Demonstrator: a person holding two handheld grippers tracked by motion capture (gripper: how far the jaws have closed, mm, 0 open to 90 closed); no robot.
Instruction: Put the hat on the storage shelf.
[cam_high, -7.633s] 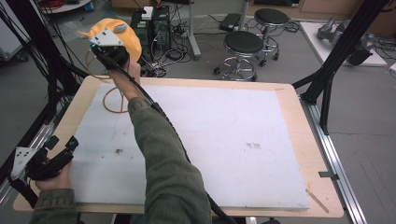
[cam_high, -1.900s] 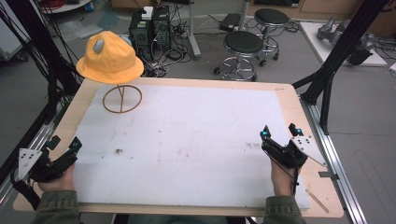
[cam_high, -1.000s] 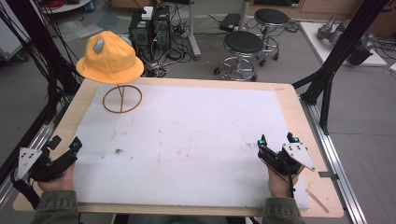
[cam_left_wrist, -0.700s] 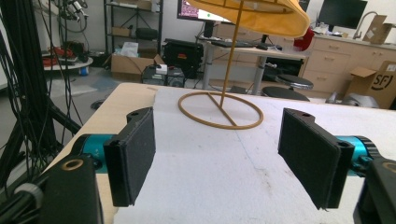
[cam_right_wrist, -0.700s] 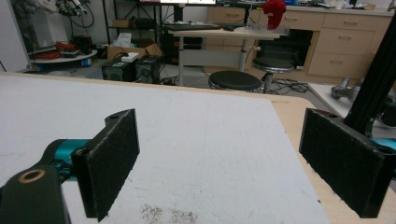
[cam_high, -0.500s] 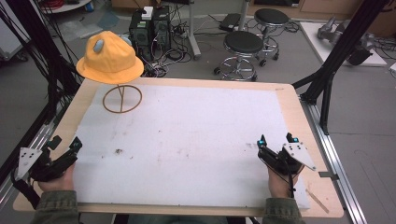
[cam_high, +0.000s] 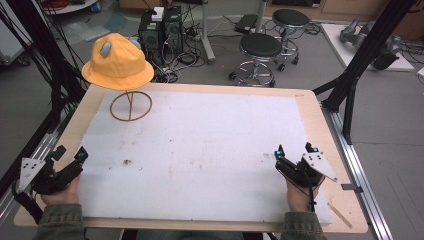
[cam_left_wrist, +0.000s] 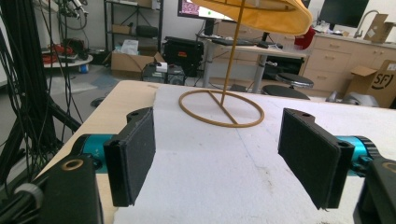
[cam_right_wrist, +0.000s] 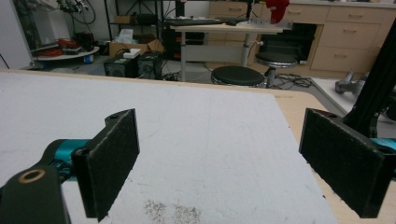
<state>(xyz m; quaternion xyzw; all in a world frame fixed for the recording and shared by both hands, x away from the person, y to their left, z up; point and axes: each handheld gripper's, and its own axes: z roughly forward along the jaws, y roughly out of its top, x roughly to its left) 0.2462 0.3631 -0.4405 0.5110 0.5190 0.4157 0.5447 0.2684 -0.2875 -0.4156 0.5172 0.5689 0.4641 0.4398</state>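
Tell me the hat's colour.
Yellow-orange; the hat shows best in the high view, on its wire stand.

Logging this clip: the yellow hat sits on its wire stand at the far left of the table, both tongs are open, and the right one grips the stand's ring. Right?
Not quite. The right tongs grip nothing: the high view shows them open at the near right of the table, far from the stand. The yellow hat does sit on it at the far left, and the left tongs are open too.
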